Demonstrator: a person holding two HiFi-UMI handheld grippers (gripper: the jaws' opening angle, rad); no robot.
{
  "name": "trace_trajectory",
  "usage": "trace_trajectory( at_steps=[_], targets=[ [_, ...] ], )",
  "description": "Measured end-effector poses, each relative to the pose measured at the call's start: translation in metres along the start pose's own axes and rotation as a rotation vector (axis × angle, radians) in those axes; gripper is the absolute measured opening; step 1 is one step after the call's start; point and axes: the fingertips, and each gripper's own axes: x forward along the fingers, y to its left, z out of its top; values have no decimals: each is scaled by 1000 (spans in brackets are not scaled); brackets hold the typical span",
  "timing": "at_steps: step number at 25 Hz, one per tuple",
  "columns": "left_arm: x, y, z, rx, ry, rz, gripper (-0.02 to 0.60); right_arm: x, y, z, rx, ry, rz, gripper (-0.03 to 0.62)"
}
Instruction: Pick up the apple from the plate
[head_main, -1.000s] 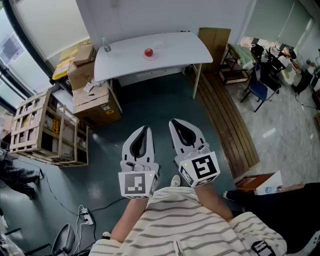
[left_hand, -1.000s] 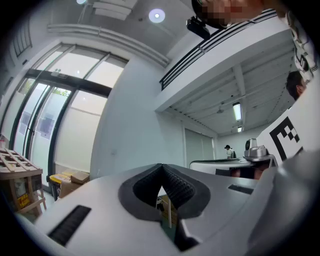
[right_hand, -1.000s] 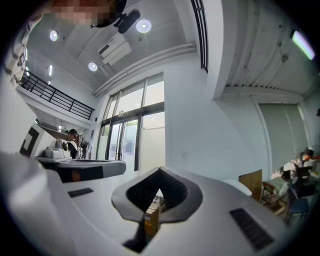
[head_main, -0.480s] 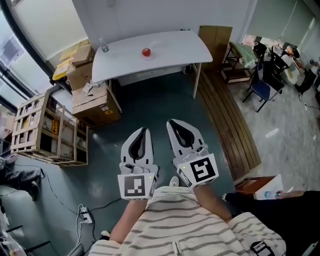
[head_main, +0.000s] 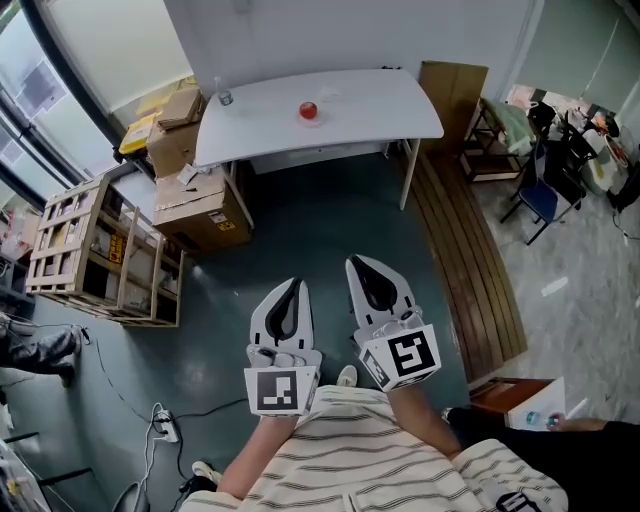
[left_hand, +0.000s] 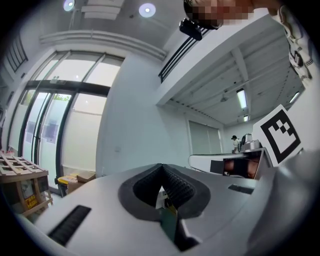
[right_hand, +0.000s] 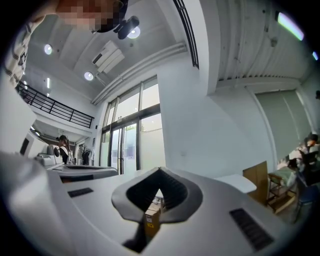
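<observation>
In the head view, the red apple (head_main: 309, 109) is seen on a small plate (head_main: 312, 119) near the middle of the white table (head_main: 390, 105). A small bottle (head_main: 226, 98) is stood at the table's left end. Cardboard boxes (head_main: 195, 205) are piled beside the table. The left gripper (head_main: 289, 292) and the right gripper (head_main: 366, 272) are held side by side over the dark floor, well apart from the table. Both are pointed toward it.

In the left gripper view, the jaws are seen pressed together, and nothing is held between them. The apple is not seen here.

In the right gripper view, the jaws are also closed tight on nothing. The apple is not seen here either.

The step in hand is judged to be the walk up to the table. To do it well, the apple should be kept in sight and one gripper lined up with it. The jaws should be opened wide before the apple is reached. The apple is round, so it should be gripped at its fattest part, or it may roll off the plate.
</observation>
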Motion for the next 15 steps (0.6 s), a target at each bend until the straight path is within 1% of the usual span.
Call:
trace_trajectory(
  at_steps=[5,9,12,15],
  targets=[
    [20,8,-18,-8,29,18,5,18,-11,-12,3,25,1,12],
    [50,19,-23,2,27,-11,5,46,-26,-16,-9,34,-13,12],
    [77,36,-28,-7,34,-20,4,76,-36,-19,-17,37,-14,12],
    [113,61,-31,-21,30,-18,4,115,-46,-20,-34,42,-10,12]
  ],
)
